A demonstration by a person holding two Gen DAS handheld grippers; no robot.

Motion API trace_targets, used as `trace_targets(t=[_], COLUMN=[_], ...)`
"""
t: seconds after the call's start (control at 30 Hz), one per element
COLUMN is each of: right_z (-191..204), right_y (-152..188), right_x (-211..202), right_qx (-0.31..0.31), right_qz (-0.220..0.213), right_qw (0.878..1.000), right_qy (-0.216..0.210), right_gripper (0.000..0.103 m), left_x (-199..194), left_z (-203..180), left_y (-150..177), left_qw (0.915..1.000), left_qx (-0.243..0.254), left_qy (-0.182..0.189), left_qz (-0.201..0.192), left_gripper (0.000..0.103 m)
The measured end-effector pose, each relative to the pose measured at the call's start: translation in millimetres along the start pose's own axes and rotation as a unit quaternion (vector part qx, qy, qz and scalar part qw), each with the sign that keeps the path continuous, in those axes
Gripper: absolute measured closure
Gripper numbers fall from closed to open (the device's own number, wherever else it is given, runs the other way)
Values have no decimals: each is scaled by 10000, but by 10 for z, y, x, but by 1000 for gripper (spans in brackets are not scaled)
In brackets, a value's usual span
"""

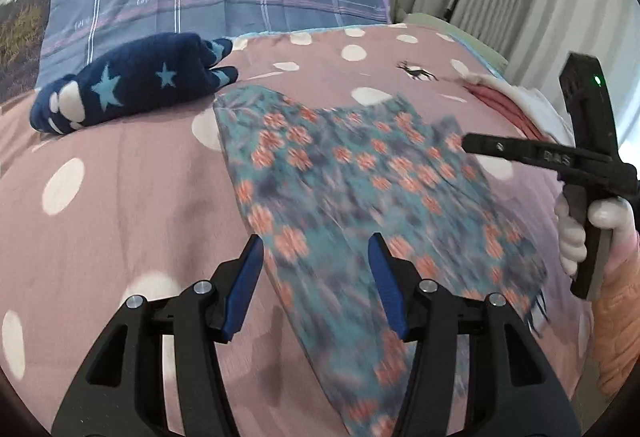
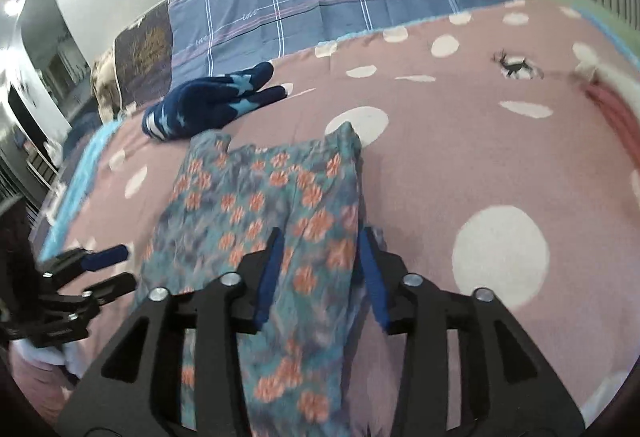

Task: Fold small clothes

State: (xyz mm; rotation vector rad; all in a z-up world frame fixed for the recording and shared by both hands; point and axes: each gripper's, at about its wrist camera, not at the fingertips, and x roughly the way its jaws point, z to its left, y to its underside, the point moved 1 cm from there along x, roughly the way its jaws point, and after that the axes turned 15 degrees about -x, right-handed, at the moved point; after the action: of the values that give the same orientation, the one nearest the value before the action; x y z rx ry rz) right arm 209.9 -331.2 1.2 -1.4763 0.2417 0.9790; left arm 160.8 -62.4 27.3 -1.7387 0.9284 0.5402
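Floral garment (image 1: 360, 197) spread on dotted bed cover (image 1: 120, 177) | left tongs (image 1: 316, 277) held wide | right tongs (image 2: 320, 269) held wide above it

Bare bedspread (image 1: 120, 177) lies open to the left of the floral garment (image 1: 360, 177), with room for a gripper to pass. The navy star-patterned bundle (image 1: 132, 85) blocks the far-left area, just beside the garment's far corner. To the right, the bedspread is open up to a pink and white pile (image 2: 612, 105) at the far-right edge.
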Motion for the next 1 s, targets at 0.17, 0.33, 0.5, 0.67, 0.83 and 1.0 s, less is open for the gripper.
trace_targets(t=[0.17,0.33,0.5,0.67,0.83,1.0], right_z=[-4,-196,-418,-412,-218,763], right_y=[-113,-32,68,56,205,577], right_x=[299,177,420,406,-245,-541], right_qx=[-512,-197,285,335,277,-727], right_qz=[-45,-1085,-775,-596,-849,-649], right_qw=[9987,9925,9954,9976,9960,9870], right_qy=[-16,-532,-491,-75,34,-1277], right_gripper=[61,99,97,77,71,77], left_x=[362,754,805,785,408,218], left_z=[212,330,293,307,324,221], left_y=[-461,-814,-721,-764,-717,-579], left_qw=[9982,9975,9963,9964,9962,9964], left_qx=[-533,-653,-25,-37,-160,132], left_qy=[245,245,43,-66,225,241], left_qz=[-115,-87,-860,-845,-821,-803], left_gripper=[43,84,92,83,67,47])
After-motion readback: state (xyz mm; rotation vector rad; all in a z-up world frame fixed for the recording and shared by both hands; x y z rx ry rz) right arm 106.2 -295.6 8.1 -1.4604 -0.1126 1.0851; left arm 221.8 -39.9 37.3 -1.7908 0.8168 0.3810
